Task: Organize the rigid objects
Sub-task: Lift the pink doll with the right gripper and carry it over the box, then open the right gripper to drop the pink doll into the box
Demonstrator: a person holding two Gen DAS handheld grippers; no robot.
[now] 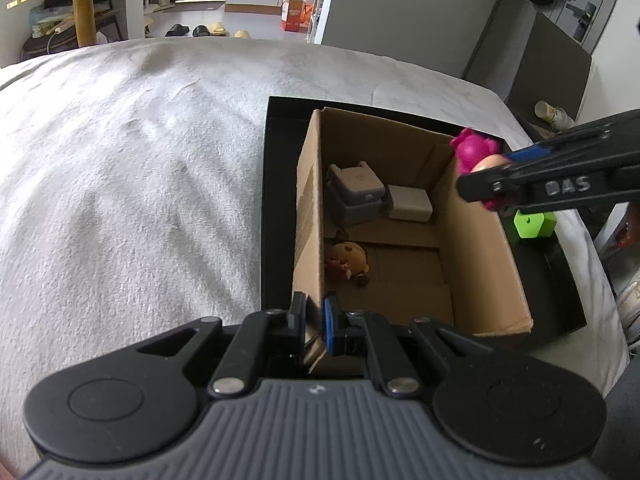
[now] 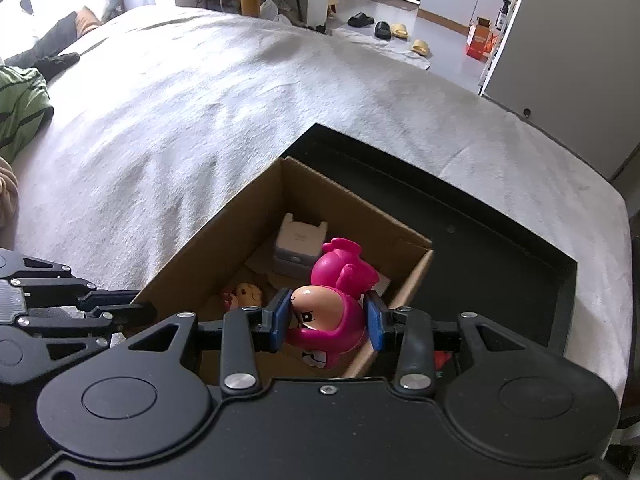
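Note:
An open cardboard box [image 1: 472, 248] stands in a shallow black tray [image 1: 276, 200] on the bed. My left gripper [image 1: 313, 322] is shut on the box's near wall at its left corner. My right gripper [image 2: 328, 320] is shut on a pink toy figure [image 2: 340, 300] with a peach face and hangs over the box's [image 2: 224, 240] near right part. In the left wrist view the pink toy [image 1: 472, 150] and right gripper [image 1: 486, 172] sit above the box's right wall. Inside lie a grey device [image 1: 356, 192], a white block [image 1: 410, 202] and a small cartoon figure [image 1: 348, 260].
A green hexagonal piece [image 1: 534, 224] lies in the tray right of the box. The white blanket [image 2: 200, 120] spreads to the left and beyond. Green clothing [image 2: 20, 112] lies at the bed's far left. The bed's edge runs close behind the tray [image 2: 480, 240].

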